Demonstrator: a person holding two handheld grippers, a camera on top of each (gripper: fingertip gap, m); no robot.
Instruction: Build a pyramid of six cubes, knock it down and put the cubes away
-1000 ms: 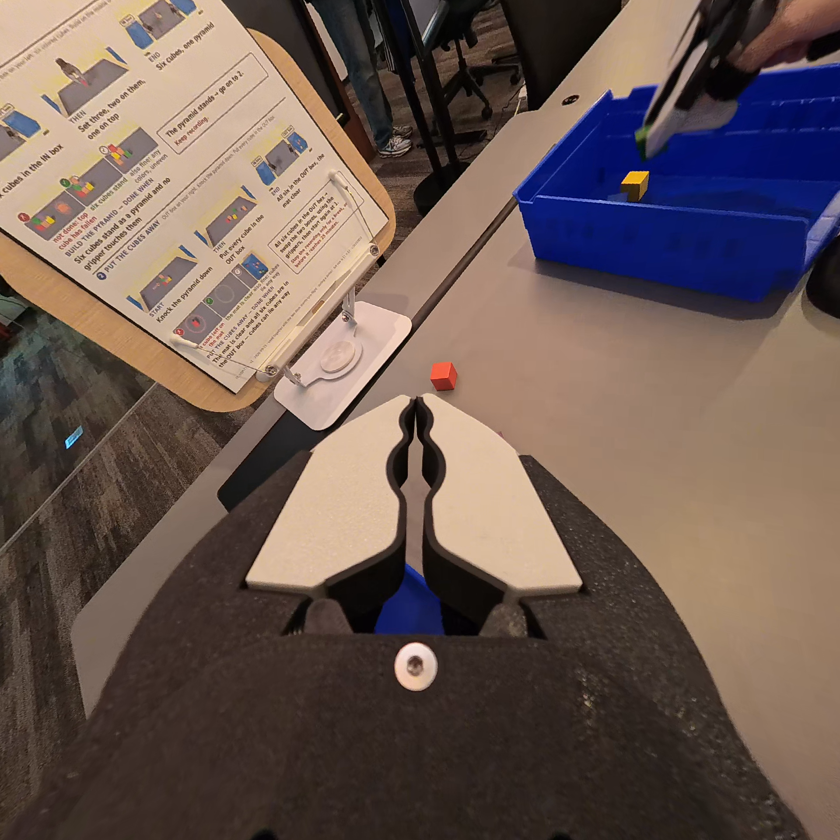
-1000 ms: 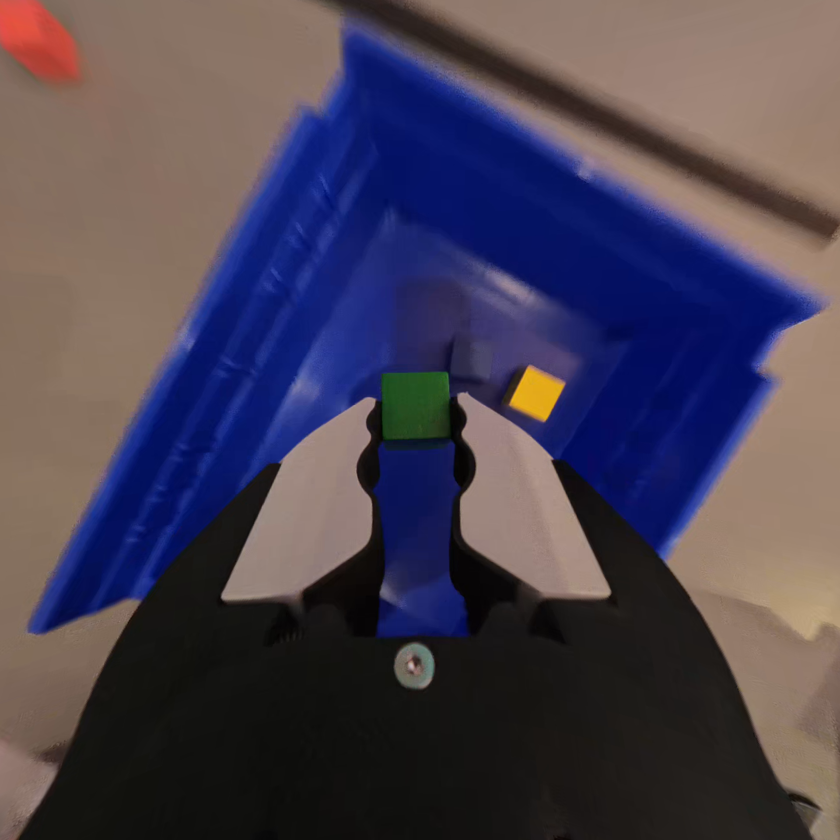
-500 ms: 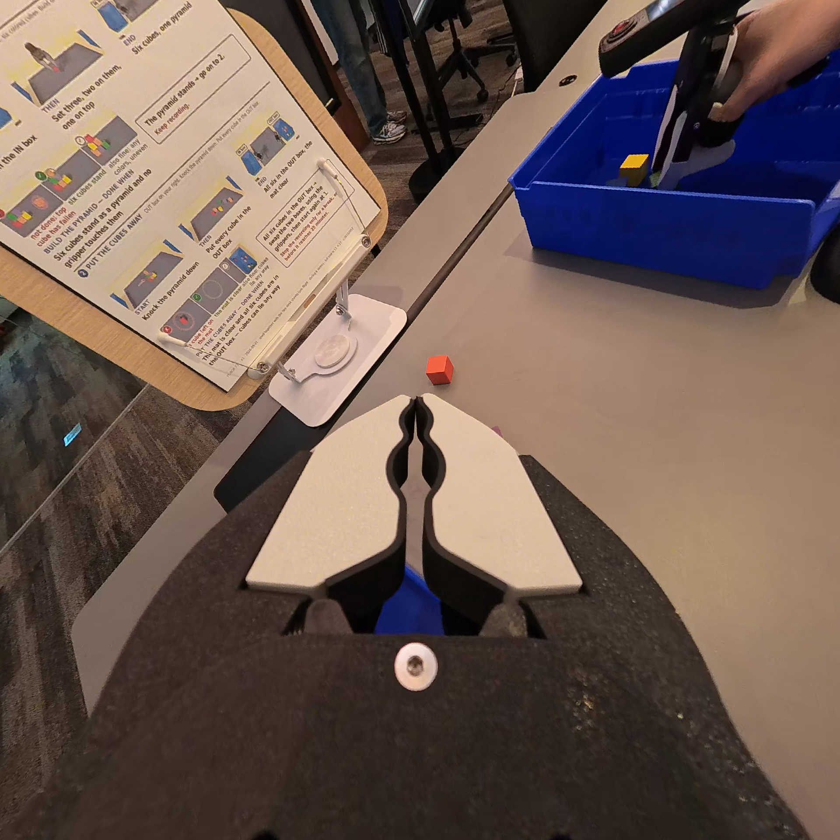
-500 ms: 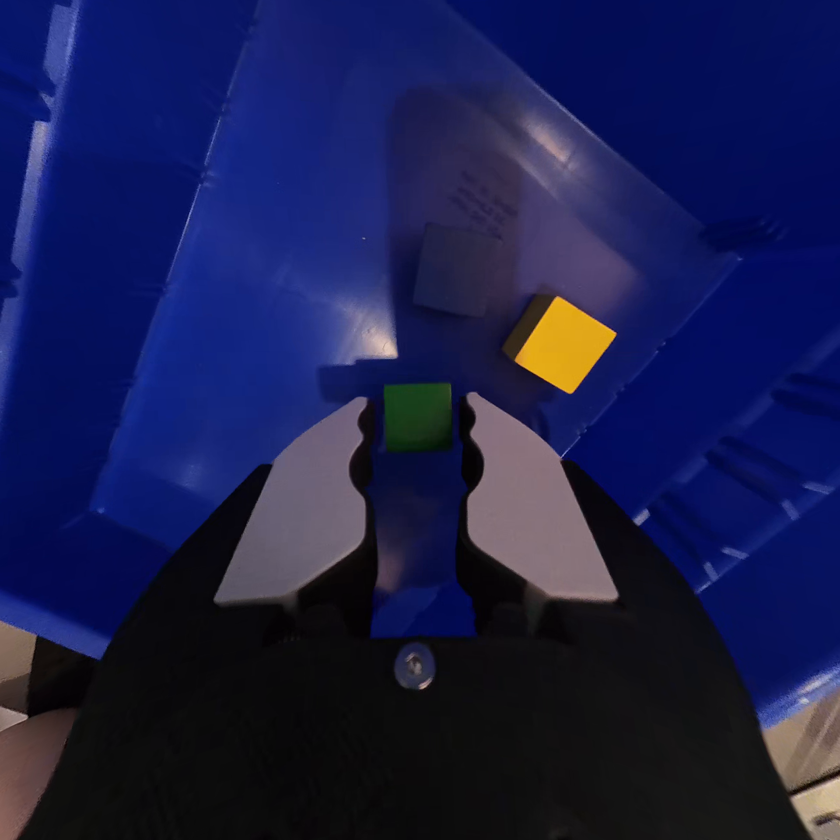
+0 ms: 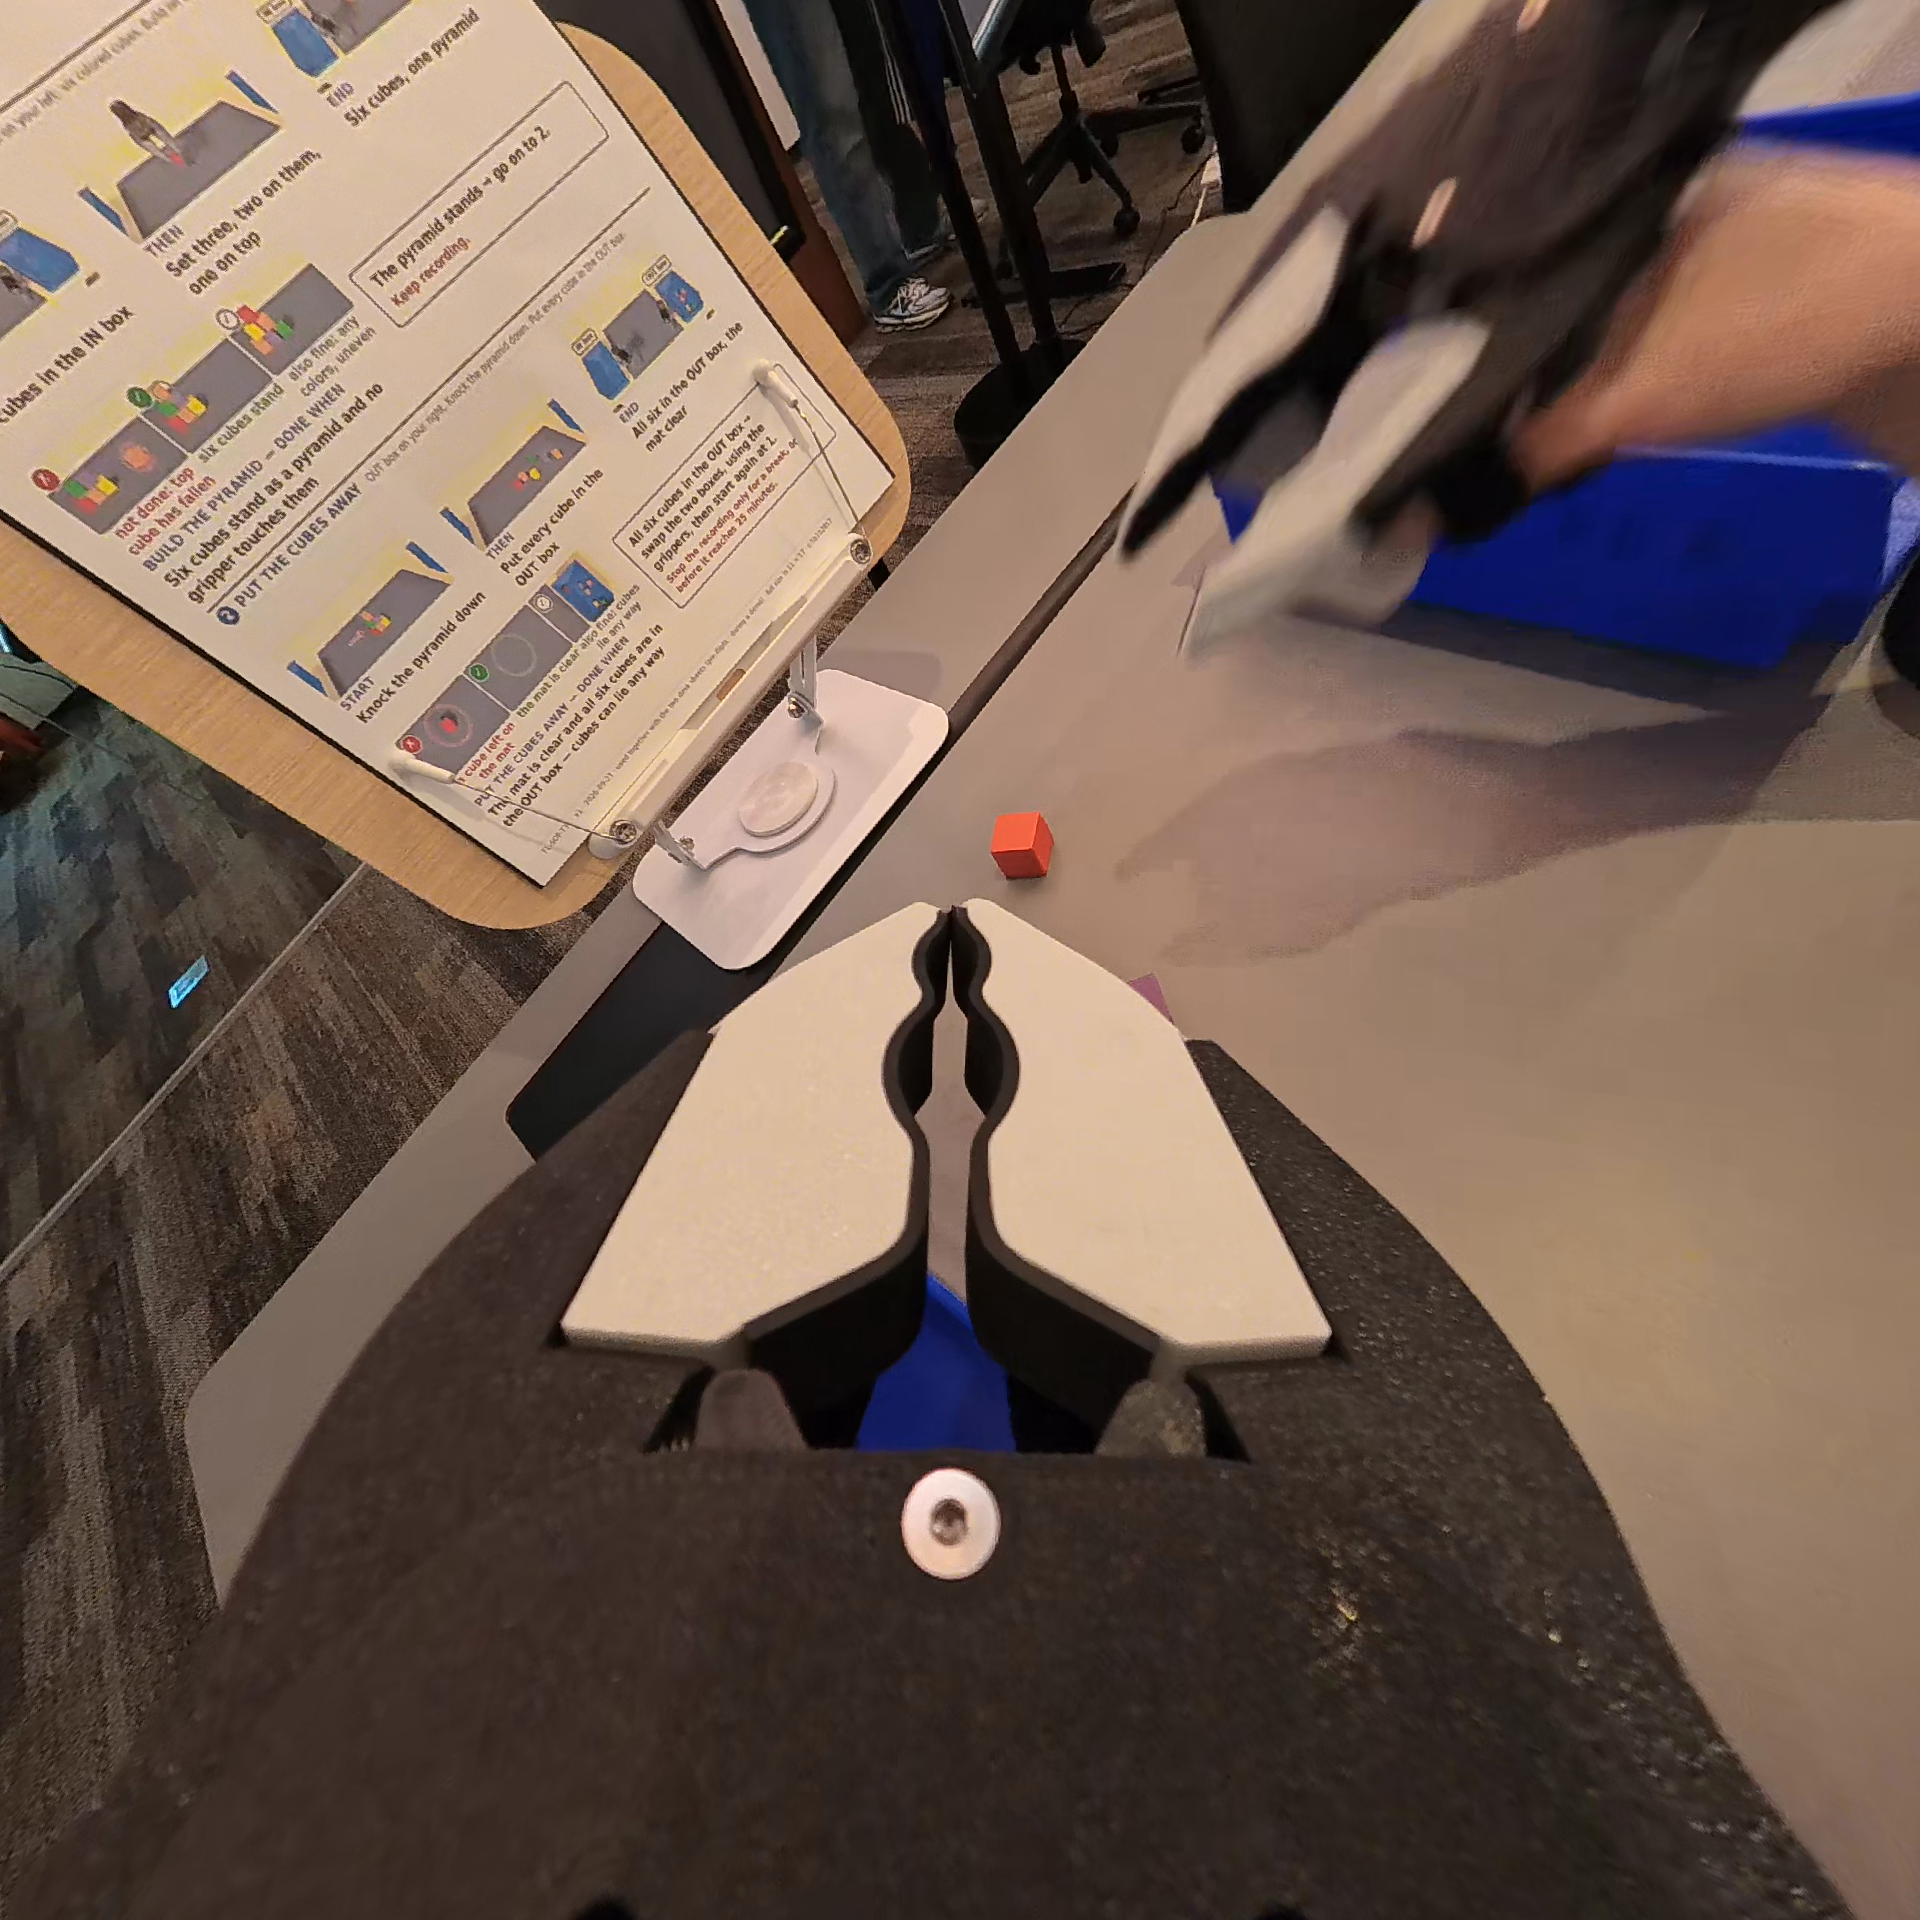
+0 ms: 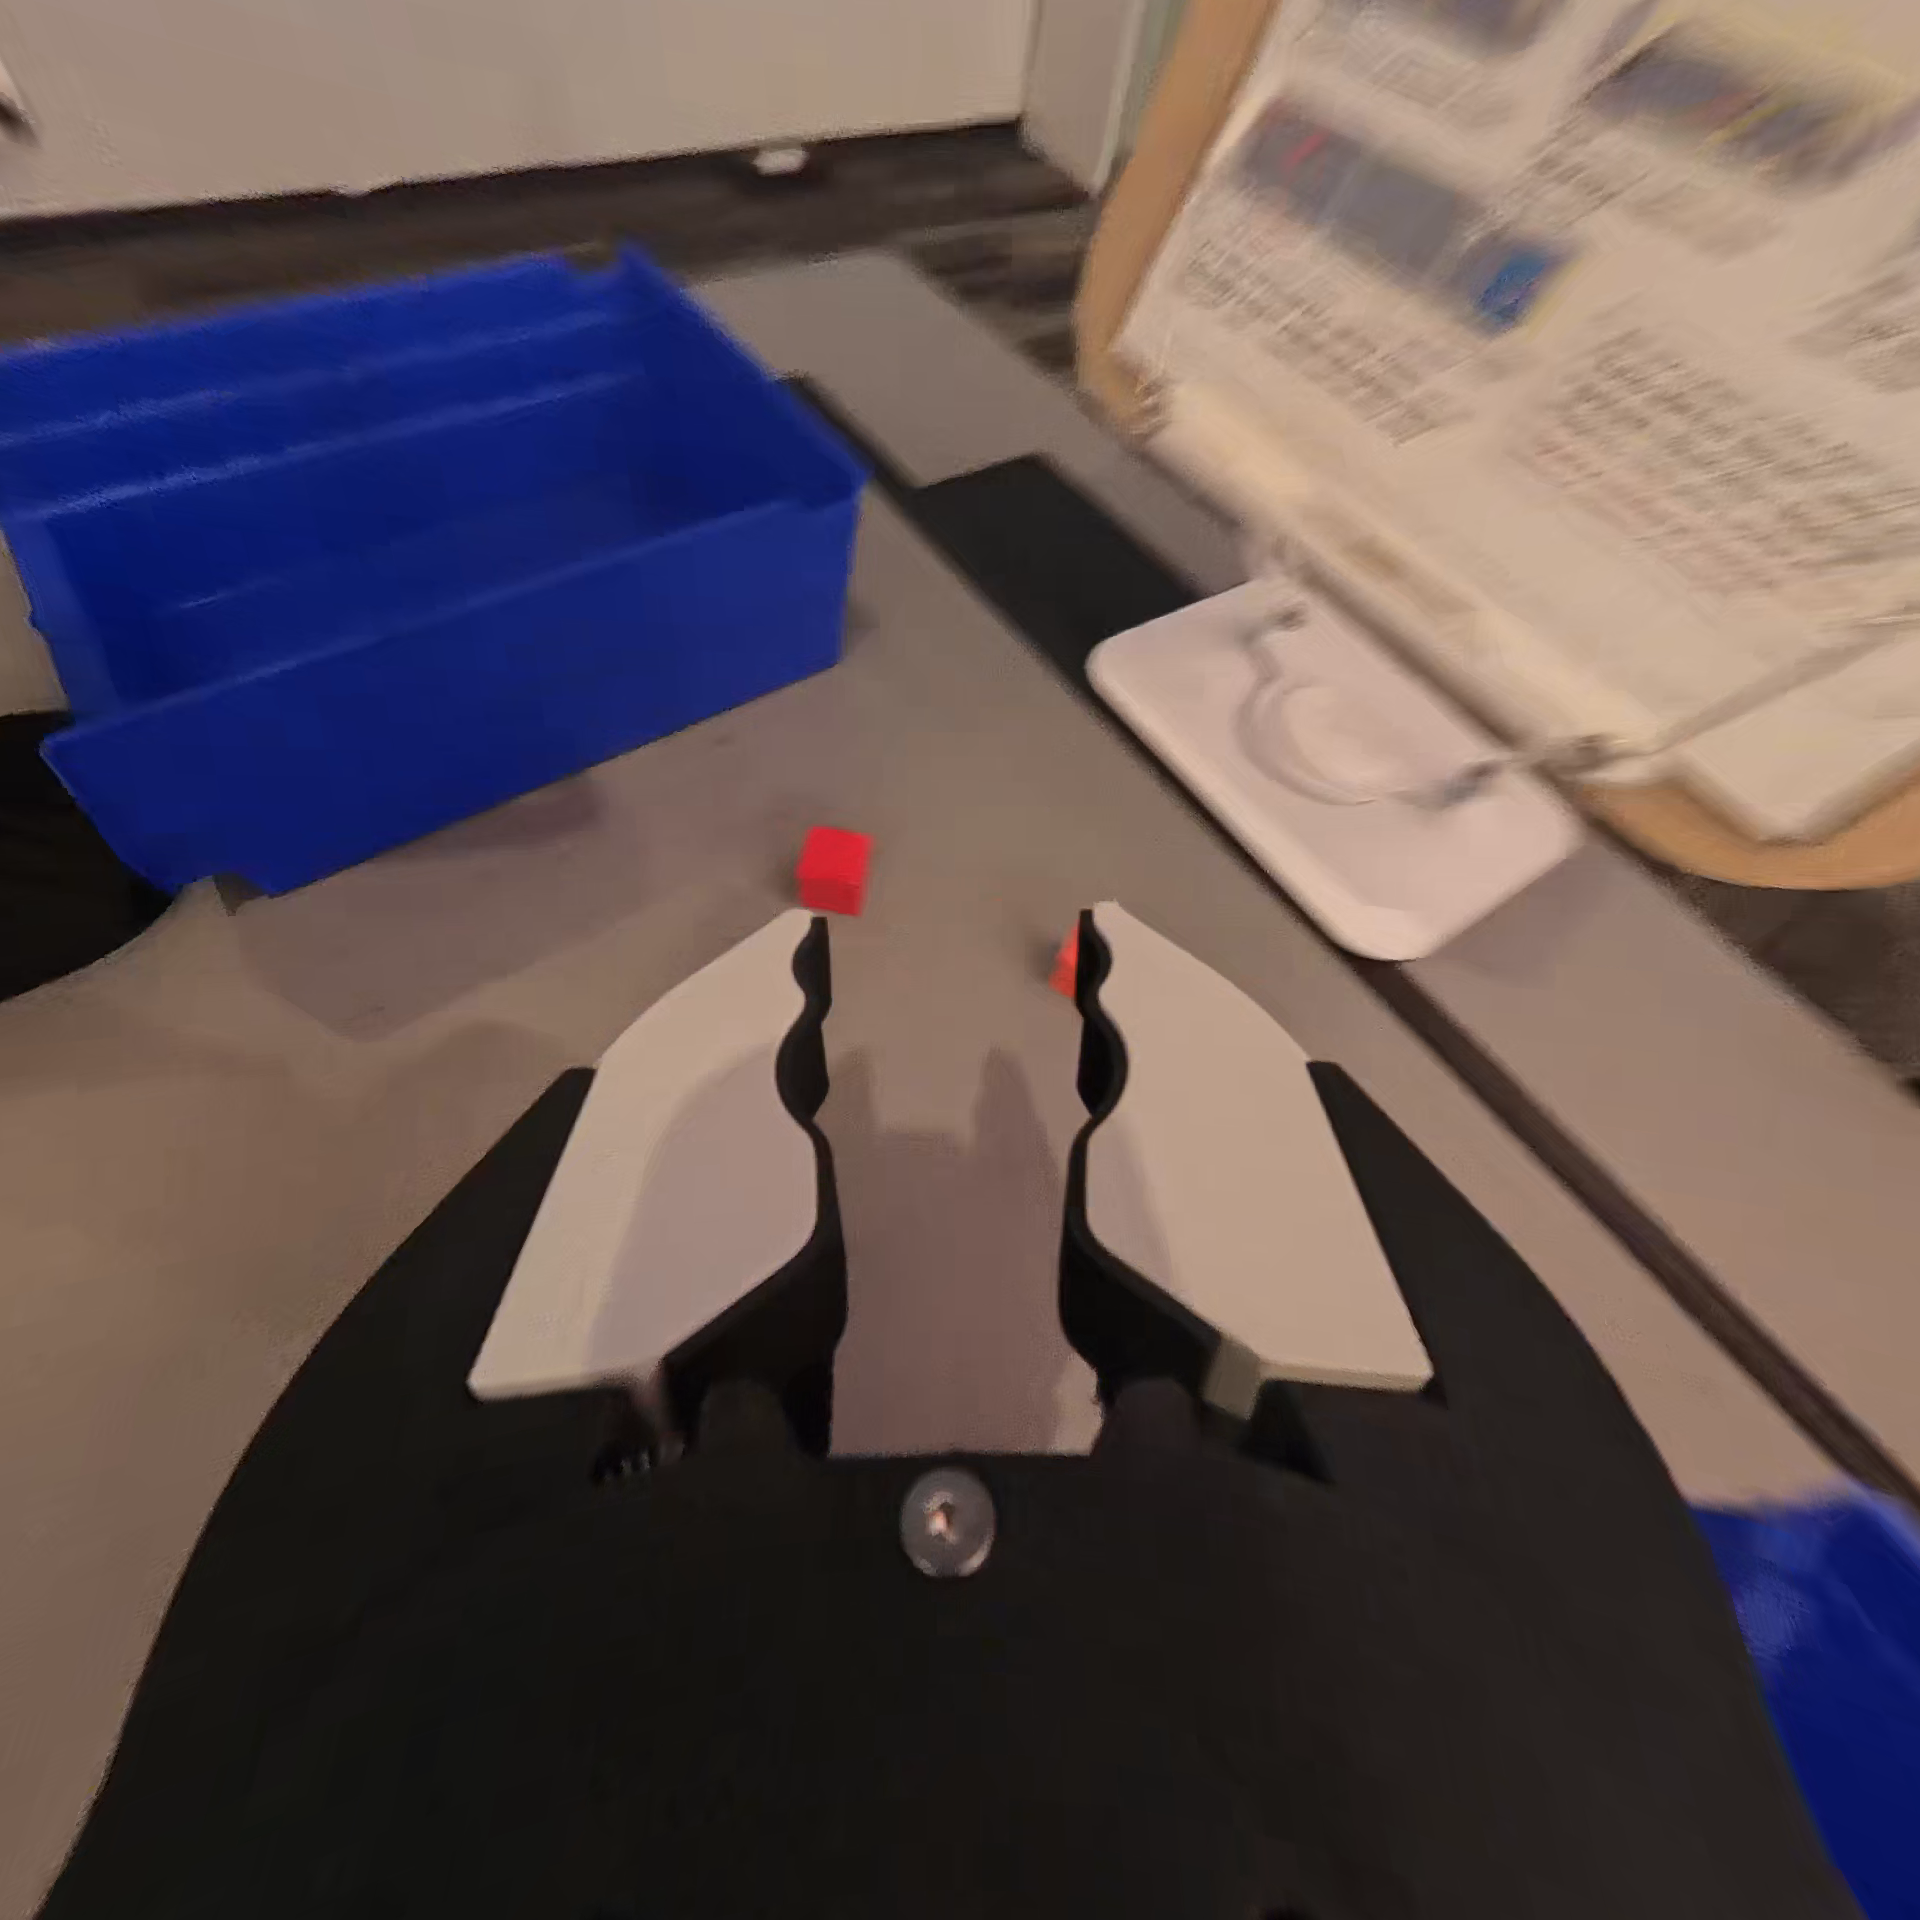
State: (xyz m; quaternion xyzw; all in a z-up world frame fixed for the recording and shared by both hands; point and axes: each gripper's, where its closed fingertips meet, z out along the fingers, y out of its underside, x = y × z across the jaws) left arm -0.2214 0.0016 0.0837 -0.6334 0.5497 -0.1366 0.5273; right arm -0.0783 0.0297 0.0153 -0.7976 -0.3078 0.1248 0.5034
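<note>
My left gripper (image 5: pixel 951 914) is shut with nothing between its pads and hovers over the grey table (image 5: pixel 1455 1143). An orange-red cube (image 5: pixel 1021 844) lies just beyond its tips, and a corner of a purple cube (image 5: pixel 1148 992) peeks out beside its right finger. My right gripper (image 6: pixel 951 925) is open and empty, low over the table; it also shows blurred in the left wrist view (image 5: pixel 1299 468), held by a hand. A red cube (image 6: pixel 834 871) lies just past its left fingertip. An orange cube (image 6: pixel 1065 966) is half hidden behind its right fingertip.
A blue bin (image 5: pixel 1662 540) stands at the far right behind the right gripper. Another blue bin (image 6: pixel 416 520) stands to the left in the right wrist view. An instruction board (image 5: pixel 364 416) on a white stand base (image 5: pixel 790 810) stands at the table's edge. The right tips stand about 20 cm off the red cube (image 6: pixel 834 871).
My right gripper opened and left the green cube in the blue bin beside the yellow one. It then swung out of the bin to the cubes on the table. My left gripper stayed shut and still.
</note>
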